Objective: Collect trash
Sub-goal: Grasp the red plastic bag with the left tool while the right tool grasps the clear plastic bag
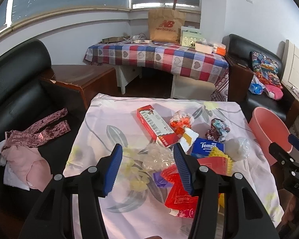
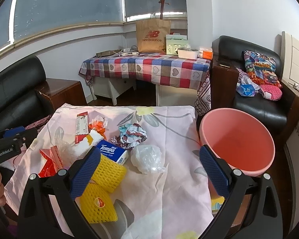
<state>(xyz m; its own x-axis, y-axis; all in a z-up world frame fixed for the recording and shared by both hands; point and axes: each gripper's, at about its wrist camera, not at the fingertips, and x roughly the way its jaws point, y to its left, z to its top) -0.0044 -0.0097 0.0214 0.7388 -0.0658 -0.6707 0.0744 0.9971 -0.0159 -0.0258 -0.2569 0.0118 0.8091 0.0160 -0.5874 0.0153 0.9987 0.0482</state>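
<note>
Trash lies on a pink floral cloth (image 1: 101, 123) over a low table. A red toothpaste box (image 1: 156, 126), a clear crumpled plastic (image 1: 158, 156), a blue Tempo tissue pack (image 1: 206, 149), red mesh wrappers (image 1: 179, 191), a patterned paper ball (image 1: 217, 129) and a white plastic ball (image 1: 239, 148) show. My left gripper (image 1: 147, 171) is open above the clear plastic. My right gripper (image 2: 149, 171) is open and empty above the cloth, near yellow foam net (image 2: 103, 181) and the white plastic ball (image 2: 146, 158). A pink bucket (image 2: 237, 139) stands right of the table.
Black sofas flank the table; the left one holds pink clothes (image 1: 29, 151). A checked-cloth table (image 2: 145, 65) with a brown paper bag (image 2: 152, 35) stands behind. A black armchair (image 2: 259, 99) holds colourful cushions.
</note>
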